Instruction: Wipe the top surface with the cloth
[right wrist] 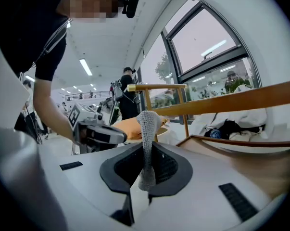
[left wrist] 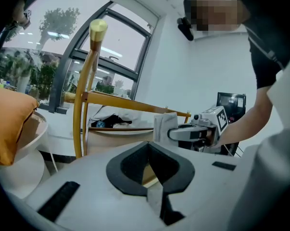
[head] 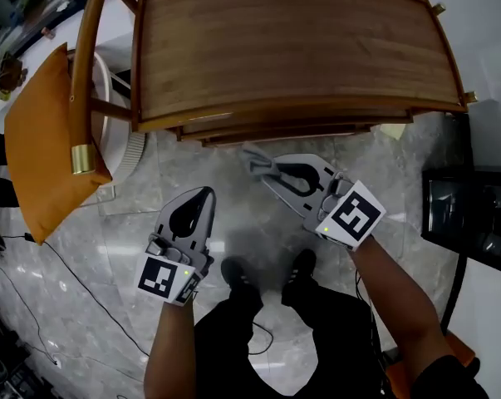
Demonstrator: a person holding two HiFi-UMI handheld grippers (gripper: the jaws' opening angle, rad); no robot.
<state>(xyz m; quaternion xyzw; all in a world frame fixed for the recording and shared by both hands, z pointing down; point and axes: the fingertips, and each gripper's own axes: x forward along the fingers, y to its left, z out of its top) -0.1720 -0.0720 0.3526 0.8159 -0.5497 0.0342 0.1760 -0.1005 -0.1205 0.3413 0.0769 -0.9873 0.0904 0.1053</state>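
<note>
the grey knitted cloth (right wrist: 145,129) is pinched in the clenched right gripper (head: 267,171), off the near edge of the brown wooden tabletop (head: 292,48); it should be raised and laid flat before wiping. the left gripper (head: 205,194) is closed, empty.

2 tools held low out front, side by side, apart. The left tool (head: 203,194) points forward, jaws together with nothing between. The right tool (head: 271,171) angles toward the left, jaws pinched on the cloth (right wrist: 147,124). The left forearm (head: 171,347) is straight; the right forearm (head: 395,293) slants inward.
</note>
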